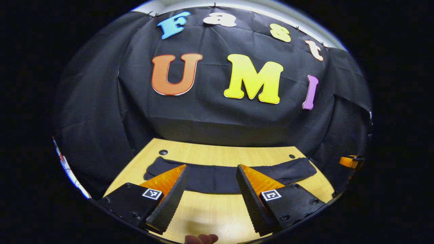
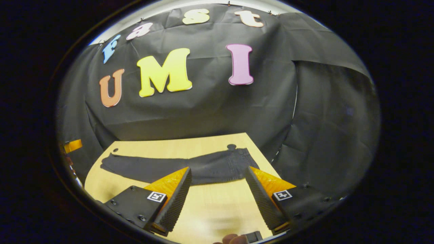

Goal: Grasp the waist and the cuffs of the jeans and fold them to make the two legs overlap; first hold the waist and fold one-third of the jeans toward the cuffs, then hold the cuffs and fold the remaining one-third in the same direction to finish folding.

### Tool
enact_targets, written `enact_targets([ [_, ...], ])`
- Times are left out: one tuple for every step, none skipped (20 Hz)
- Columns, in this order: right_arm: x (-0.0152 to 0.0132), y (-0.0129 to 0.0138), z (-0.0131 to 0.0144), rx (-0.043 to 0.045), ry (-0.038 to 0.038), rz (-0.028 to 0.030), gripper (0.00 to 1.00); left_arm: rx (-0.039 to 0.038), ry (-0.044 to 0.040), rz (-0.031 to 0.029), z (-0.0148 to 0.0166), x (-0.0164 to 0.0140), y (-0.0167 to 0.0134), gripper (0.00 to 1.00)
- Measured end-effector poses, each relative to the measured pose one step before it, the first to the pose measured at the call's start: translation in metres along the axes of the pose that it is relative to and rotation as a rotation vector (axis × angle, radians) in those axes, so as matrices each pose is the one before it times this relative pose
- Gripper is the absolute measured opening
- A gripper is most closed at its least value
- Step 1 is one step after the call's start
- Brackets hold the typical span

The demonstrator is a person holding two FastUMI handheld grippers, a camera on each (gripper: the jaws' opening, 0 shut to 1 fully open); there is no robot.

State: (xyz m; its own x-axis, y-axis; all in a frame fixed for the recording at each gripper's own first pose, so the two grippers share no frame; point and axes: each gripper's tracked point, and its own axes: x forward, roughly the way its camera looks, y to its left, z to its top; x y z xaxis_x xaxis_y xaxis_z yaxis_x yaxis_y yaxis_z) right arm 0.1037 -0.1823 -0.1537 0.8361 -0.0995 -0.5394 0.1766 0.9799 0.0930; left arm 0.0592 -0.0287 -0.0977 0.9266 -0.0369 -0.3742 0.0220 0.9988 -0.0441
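In the left gripper view, the dark jeans (image 1: 220, 176) lie flat across the wooden counter (image 1: 210, 213), stretched from side to side near its far edge. The left gripper (image 1: 211, 169) hovers above the counter on the near side of the jeans, its jaws spread wide with nothing between them; the fingertips overlap the jeans' near edge as seen from the camera, but I cannot tell whether they touch the cloth. Two dark round holes sit in the counter just beyond the jeans, one at each far corner (image 1: 163, 152). Fingertips of a hand (image 1: 201, 239) show at the bottom edge, nearer than the jeans. Far to the right of the jeans, an orange part of the other gripper (image 1: 349, 161) peeks in.

In the right gripper view, the jeans (image 2: 176, 166) lie with the cuffs to the left and the waist (image 2: 242, 157) to the right, close to the counter's (image 2: 210, 206) right edge. The legs look laid one over the other. The right gripper (image 2: 218, 171) hangs above the bare counter on the near side of the jeans, jaws wide apart and holding nothing, framing the part next to the waist.
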Motion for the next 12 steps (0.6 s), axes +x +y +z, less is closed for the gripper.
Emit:
enact_targets([
  [0.00476,-0.00346,-0.00647,0.00138,0.01651,-0.00324,0.98,0.01140,-0.02425,0.00428,0.00424,0.00000,-0.00067,0.91],
  [0.00501,-0.00554,-0.00374,0.00706,0.01156,-0.00874,0.99,0.01087,-0.00841,0.00140,0.00194,0.00063,-0.00224,0.90],
  [0.00656,-0.00620,-0.00287,0.00394,0.00692,-0.00816,1.00,0.01781,-0.02032,0.01744,0.00439,0.00008,0.00042,0.91],
  [0.00728,-0.00584,-0.00215,0.00251,0.00762,-0.00679,0.99,0.02118,-0.02620,0.02058,0.00738,0.00037,-0.00072,0.91],
  [0.00919,-0.00672,-0.00304,0.00281,0.00617,-0.00613,0.99,0.00979,-0.02614,0.01430,0.00821,0.00041,-0.00085,0.91],
  [0.01094,-0.00740,-0.00292,0.00203,0.01279,-0.00962,0.99,-0.00103,-0.01741,0.01448,0.00640,0.00128,-0.00130,0.90],
  [0.01327,-0.00734,-0.00174,0.00847,0.00633,-0.00475,0.94,-0.00905,-0.00820,0.01302,0.00370,0.00235,-0.00304,0.90],
  [0.01440,-0.00759,-0.00162,0.01382,0.01077,-0.00572,0.99,-0.00849,0.00164,0.00939,0.00267,0.00371,-0.00374,0.90],
  [0.01631,-0.00809,-0.00303,0.02280,0.00847,-0.00354,0.98,-0.00884,0.00019,0.00656,0.00231,0.00324,-0.00376,0.90],
  [0.01936,-0.00983,-0.00166,0.01910,0.00687,-0.00878,0.94,-0.00308,0.00117,0.01170,0.00313,0.00360,-0.00285,0.90],
  [0.02202,-0.01163,-0.00506,0.01509,0.01769,-0.01341,0.94,-0.00047,-0.00612,0.00940,0.00237,0.00436,-0.00306,0.90],
  [0.02096,-0.01091,-0.00270,0.01966,0.01576,-0.00966,0.98,-0.00039,-0.00206,0.00905,0.00277,0.00384,-0.00381,0.90],
])
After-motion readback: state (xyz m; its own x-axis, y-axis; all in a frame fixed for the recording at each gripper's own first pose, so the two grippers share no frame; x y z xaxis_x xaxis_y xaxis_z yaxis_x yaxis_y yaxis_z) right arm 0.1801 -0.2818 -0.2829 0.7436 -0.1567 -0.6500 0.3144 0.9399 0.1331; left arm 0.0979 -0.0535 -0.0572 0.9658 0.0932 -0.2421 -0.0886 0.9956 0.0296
